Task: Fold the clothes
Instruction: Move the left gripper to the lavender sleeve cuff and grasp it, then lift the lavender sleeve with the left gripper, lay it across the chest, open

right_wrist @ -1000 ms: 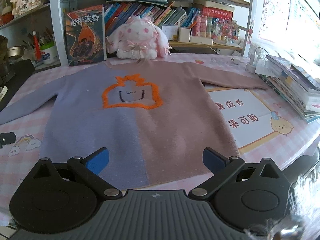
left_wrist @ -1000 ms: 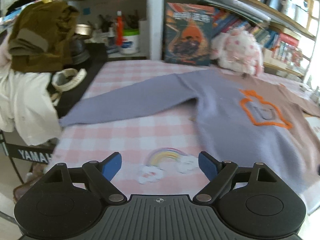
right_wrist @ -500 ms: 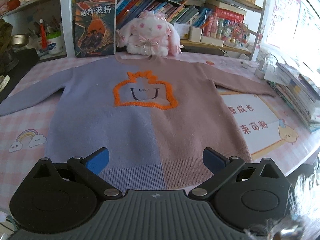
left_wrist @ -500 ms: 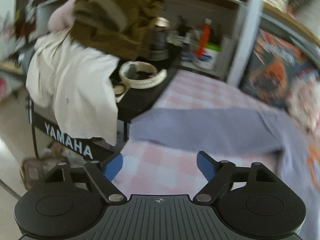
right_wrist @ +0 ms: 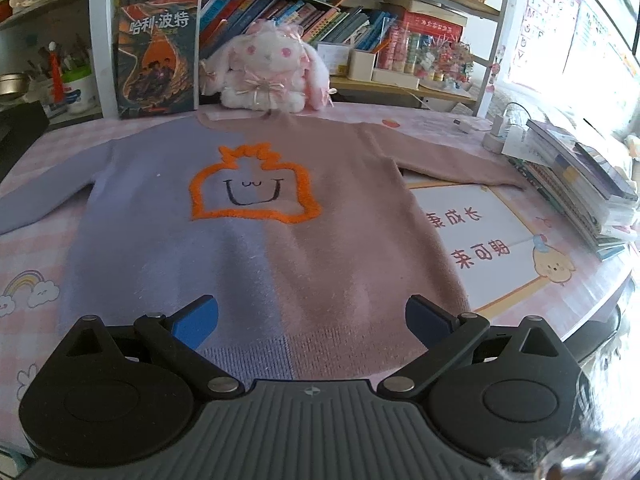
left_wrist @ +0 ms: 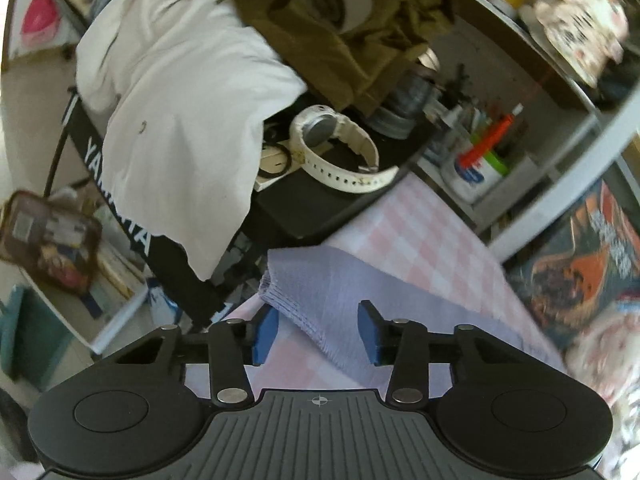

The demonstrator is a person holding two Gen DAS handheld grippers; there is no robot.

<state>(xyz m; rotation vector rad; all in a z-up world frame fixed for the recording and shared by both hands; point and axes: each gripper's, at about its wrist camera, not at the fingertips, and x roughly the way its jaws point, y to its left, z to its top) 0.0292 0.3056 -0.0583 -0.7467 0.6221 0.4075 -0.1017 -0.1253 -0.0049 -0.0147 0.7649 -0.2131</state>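
Observation:
A sweater point(right_wrist: 256, 240), lilac on its left half and dusty pink on its right with an orange outlined face, lies flat on the pink checked table point(right_wrist: 24, 248). My right gripper point(right_wrist: 312, 320) hovers open over its bottom hem, nothing between the fingers. In the left wrist view the lilac sleeve's ribbed cuff point(left_wrist: 320, 292) lies at the table's corner. My left gripper point(left_wrist: 316, 332) straddles that cuff, rolled to one side. Its jaws are closing, the cuff is between them, and the blue pads point(left_wrist: 264, 332) stand just off the fabric.
A plush rabbit point(right_wrist: 268, 68) and a standing book point(right_wrist: 160, 52) are at the back by the shelves. Stacked books point(right_wrist: 580, 184) line the right edge. Beyond the left edge a black keyboard point(left_wrist: 312, 208) carries a white watch point(left_wrist: 336, 152), a white cloth point(left_wrist: 180, 100) and an olive garment point(left_wrist: 340, 20).
My left gripper has swung left along the lilac sleeve to its cuff, rolled over and narrowed its jaws around it. The right gripper has hardly moved.

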